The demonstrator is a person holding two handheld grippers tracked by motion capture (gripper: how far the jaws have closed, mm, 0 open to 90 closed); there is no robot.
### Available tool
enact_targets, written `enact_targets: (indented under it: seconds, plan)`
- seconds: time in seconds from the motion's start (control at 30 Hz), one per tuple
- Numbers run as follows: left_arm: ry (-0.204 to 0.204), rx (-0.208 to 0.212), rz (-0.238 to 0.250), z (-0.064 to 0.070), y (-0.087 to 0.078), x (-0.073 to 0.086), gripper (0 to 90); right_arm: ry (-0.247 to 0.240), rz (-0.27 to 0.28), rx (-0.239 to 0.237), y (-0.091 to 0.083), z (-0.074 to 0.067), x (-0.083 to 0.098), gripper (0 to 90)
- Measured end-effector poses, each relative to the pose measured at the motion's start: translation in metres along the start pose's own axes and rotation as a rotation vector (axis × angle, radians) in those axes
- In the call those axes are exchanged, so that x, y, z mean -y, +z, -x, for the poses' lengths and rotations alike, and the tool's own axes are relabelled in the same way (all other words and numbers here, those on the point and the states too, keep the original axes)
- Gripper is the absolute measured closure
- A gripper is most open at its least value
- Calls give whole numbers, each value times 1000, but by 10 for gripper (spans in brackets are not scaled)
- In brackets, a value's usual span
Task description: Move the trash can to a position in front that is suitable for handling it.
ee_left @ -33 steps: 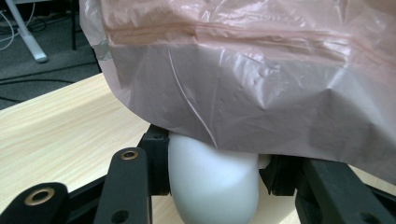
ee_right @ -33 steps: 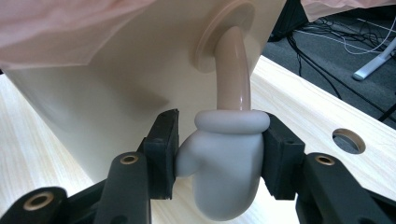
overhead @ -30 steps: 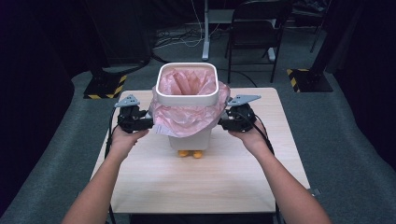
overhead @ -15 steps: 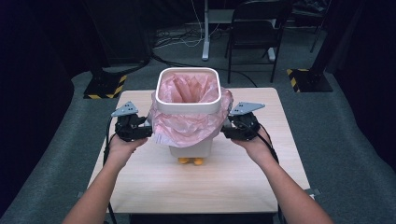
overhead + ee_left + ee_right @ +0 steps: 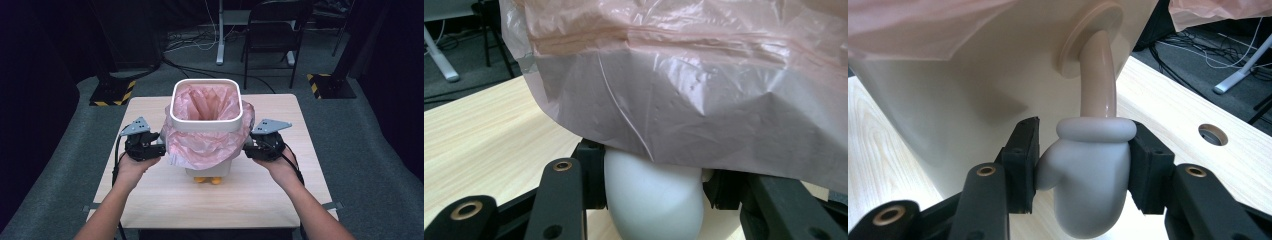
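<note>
Chair (image 5: 272, 30) behind table (image 5: 150, 200), bag (image 5: 200, 145) draping bin (image 5: 206, 125)

A lab or recording studio, not a home. Dark drapes close off both sides and the back. Grey carpet floor (image 5: 360, 165) with loose cables (image 5: 192, 42) running across it. Yellow-and-black hazard-striped stand bases (image 5: 111, 93) sit left and right behind a plain light wooden table (image 5: 165, 200). A black folding chair (image 5: 272, 30) and a white stand leg (image 5: 220, 35) at the rear.
</note>
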State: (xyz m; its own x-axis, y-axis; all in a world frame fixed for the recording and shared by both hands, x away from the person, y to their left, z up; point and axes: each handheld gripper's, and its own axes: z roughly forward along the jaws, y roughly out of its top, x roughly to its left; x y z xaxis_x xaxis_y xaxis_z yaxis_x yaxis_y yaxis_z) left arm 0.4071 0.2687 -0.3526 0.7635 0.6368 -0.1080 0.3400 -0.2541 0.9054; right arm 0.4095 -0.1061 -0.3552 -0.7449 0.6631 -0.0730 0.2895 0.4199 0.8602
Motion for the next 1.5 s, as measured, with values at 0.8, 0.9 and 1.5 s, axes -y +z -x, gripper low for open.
enact_targets:
  seconds: [0.8,0.9,1.5]
  plan:
    - [10,17,31,32,-11,22,538,-30,19,26,-29,-26,20,524]
    - [7,18,33,35,-11,28,538,-41,19,32,-30,-29,24,524]
    - [16,39,16,45,-15,46,535,-49,17,-7,-36,-38,43,519]
